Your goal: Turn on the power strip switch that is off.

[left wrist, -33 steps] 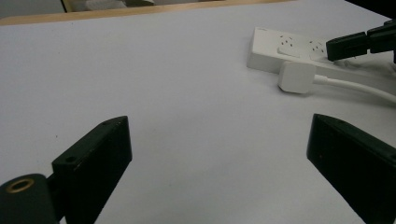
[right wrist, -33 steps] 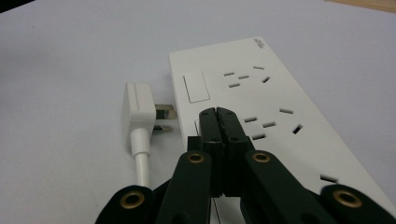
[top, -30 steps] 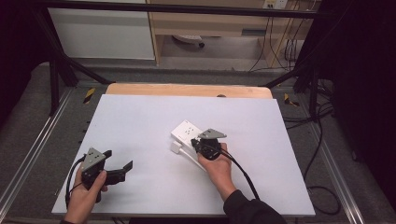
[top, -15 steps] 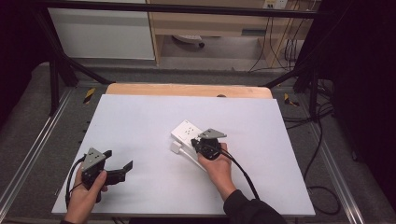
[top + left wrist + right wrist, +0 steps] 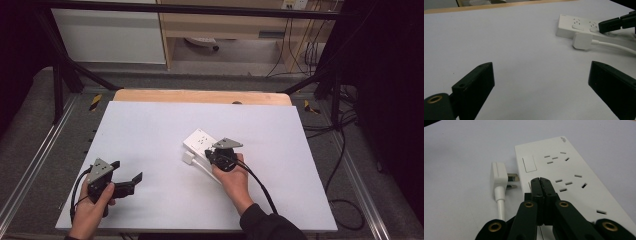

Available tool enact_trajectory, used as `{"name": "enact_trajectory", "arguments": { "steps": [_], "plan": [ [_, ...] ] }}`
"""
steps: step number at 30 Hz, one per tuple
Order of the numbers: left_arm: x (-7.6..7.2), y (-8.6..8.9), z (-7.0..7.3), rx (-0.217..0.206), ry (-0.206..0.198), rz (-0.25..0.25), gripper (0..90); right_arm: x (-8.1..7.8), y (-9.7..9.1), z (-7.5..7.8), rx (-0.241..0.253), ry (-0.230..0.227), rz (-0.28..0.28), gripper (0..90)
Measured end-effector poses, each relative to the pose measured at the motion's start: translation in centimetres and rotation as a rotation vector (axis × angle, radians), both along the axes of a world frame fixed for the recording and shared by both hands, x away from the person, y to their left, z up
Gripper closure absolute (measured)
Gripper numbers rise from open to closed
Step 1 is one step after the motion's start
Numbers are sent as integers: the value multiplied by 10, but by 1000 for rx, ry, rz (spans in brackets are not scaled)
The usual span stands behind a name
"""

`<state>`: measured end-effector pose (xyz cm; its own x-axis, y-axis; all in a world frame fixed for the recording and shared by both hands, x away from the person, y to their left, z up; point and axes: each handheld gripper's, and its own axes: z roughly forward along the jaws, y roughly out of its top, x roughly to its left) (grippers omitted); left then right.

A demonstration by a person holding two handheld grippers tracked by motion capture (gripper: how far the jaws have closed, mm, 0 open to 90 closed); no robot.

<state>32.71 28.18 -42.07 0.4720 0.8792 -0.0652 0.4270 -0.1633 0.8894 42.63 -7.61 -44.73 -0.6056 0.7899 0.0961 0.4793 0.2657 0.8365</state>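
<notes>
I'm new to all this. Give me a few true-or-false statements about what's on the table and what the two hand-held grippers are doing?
1. The plug is pushed into the power strip. False: it lies beside the strip, prongs bare.
2. The left hand-held gripper has its jaws wide apart. True.
3. The right hand-held gripper grips the plug. False: its jaws are closed together, tips over the strip's switch side.
4. The white cord runs from the plug. True.
5. The left hand-held gripper touches the strip. False: it sits apart, holding nothing.
</notes>
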Motion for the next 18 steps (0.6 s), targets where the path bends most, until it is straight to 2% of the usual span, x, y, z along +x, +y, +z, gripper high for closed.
{"name": "enact_trajectory", "arguments": {
  "steps": [8,18],
  "plan": [
    [0,1,0,3,-1,2,65,0,-1,1,8,11,0,900],
    [0,1,0,4,-1,3,65,0,-2,4,25,-11,2,900]
  ]
}}
